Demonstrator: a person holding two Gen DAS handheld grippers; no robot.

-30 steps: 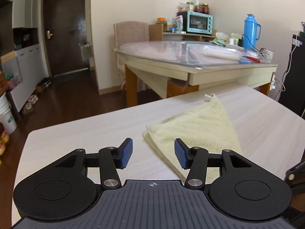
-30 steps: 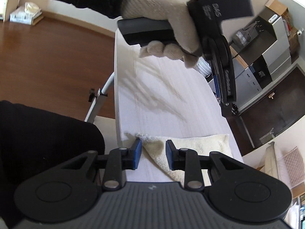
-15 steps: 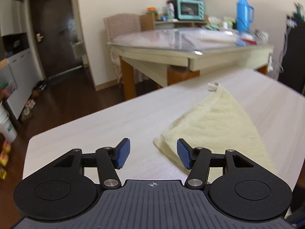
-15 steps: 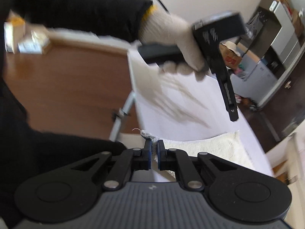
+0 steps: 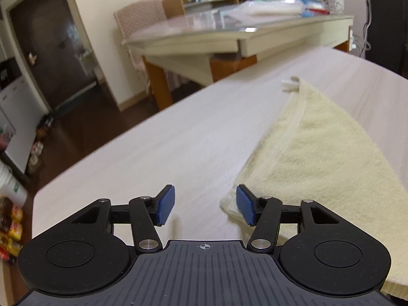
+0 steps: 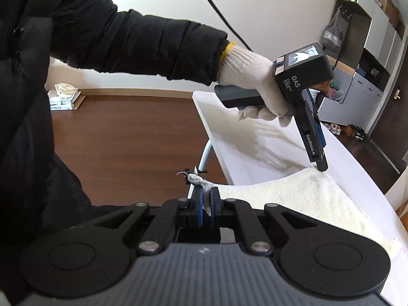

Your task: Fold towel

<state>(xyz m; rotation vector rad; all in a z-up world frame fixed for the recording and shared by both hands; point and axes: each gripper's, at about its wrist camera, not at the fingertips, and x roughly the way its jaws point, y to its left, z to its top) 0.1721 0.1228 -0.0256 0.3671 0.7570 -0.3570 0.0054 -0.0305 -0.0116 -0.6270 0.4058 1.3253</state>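
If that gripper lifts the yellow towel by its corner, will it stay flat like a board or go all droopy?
Probably droopy. The towel is soft, fluffy cloth, and the corner pinched in the right gripper already bunches up. It likely won't slip much, since the pile looks rough. It seems light: the lifted edge rises easily off the table.

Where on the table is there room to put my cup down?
The white table is bare left of the yellow towel, out to its left edge. There is another bare strip beyond the towel's far corner. The right side is crowded: towel, left tool and right tool, which pinches a towel corner.
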